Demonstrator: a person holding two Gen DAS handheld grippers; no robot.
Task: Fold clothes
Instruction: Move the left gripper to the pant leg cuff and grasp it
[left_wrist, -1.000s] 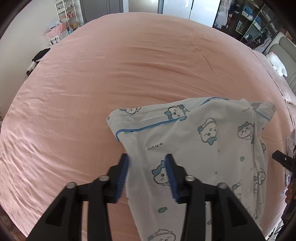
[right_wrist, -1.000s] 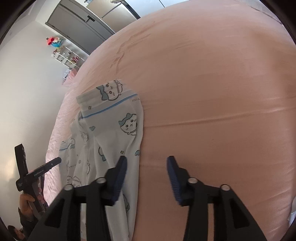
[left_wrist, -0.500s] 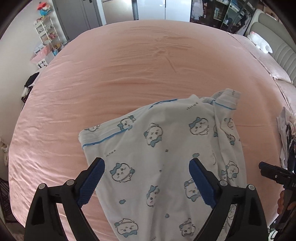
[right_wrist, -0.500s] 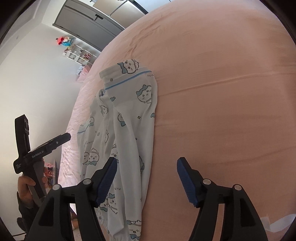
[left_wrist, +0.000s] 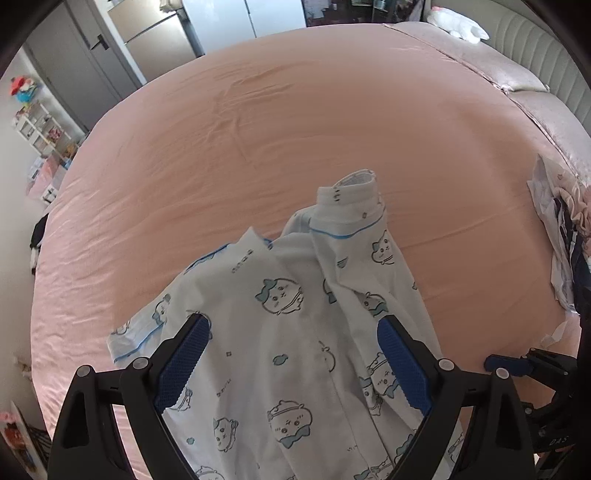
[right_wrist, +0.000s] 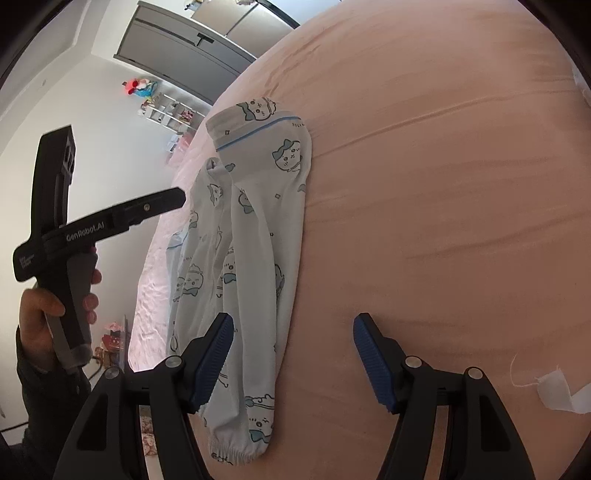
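Observation:
A pale pyjama garment (left_wrist: 288, 295) with blue piping and cartoon faces lies crumpled on the pink bed sheet (left_wrist: 295, 147). Its folded cuff end (left_wrist: 351, 199) points away from me. My left gripper (left_wrist: 293, 363) hovers over the garment's middle, open wide, its pads clear of the cloth. In the right wrist view the same garment (right_wrist: 258, 240) stretches away as a long strip, with an elastic cuff (right_wrist: 236, 458) at the near end. My right gripper (right_wrist: 293, 360) is open beside that strip, over cloth edge and bare sheet. A hand (right_wrist: 40, 317) holds the left gripper (right_wrist: 173, 197) at the left.
A heap of other clothes (left_wrist: 561, 236) lies at the bed's right edge. A padded headboard (left_wrist: 524, 33) and white plush (left_wrist: 458, 27) are at the far right corner. Shelves (left_wrist: 37, 125) and grey wardrobe doors (left_wrist: 147, 48) stand beyond. A white scrap (right_wrist: 554, 391) lies on the sheet.
Both grippers' jaws have spread wider. The left gripper swung from the garment's edge to over its middle. The right gripper drew back along the strip toward its near cuff.

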